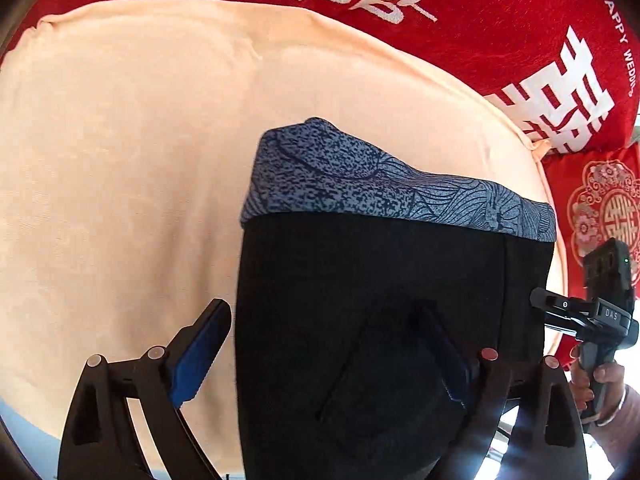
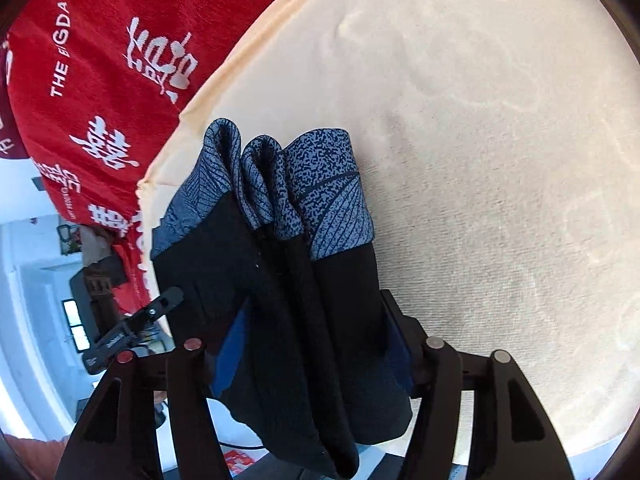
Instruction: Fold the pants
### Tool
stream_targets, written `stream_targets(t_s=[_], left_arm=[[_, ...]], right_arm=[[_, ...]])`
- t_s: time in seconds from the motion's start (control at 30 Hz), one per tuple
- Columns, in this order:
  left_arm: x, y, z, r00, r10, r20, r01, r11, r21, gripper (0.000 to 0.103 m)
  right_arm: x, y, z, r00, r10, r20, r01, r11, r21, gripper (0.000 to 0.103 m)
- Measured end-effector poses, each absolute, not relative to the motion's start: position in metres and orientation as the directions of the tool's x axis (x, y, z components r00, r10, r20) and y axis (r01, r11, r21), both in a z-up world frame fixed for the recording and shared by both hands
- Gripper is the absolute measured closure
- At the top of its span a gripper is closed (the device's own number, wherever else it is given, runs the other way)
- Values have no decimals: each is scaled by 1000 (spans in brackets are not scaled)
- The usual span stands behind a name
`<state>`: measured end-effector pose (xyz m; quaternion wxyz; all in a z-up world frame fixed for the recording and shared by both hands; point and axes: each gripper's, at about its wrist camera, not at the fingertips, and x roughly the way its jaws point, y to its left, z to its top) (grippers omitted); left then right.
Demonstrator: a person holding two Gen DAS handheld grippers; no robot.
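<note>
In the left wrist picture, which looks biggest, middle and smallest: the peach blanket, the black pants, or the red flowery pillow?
1. Peach blanket, it fills most of the picture.
2. Black pants, though they sit close to the camera, so they look bigger than they might be.
3. Red flowery pillow, only a bit shows at the edge.

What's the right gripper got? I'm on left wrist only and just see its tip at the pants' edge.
Observer: The pants sit inside the right gripper, gathered into lengthwise folds that fill the gap. I can't tell whether it's clamping them.
Operator: The hem looks flat from here. Is it?
Observer: No. In the right wrist view the patterned hem is puckered into three humps, with deep creases running back into the black fabric.
</note>
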<state>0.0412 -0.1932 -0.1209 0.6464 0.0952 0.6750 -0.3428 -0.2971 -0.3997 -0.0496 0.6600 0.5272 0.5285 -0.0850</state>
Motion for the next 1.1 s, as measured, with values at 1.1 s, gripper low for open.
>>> stream_targets(t_s=[1.1], left_arm=[[-48,-157,21,112,-85,-990,733,680,25,0]], right_arm=[[-314,-273,108,134,35,-990,710,694,121,0]])
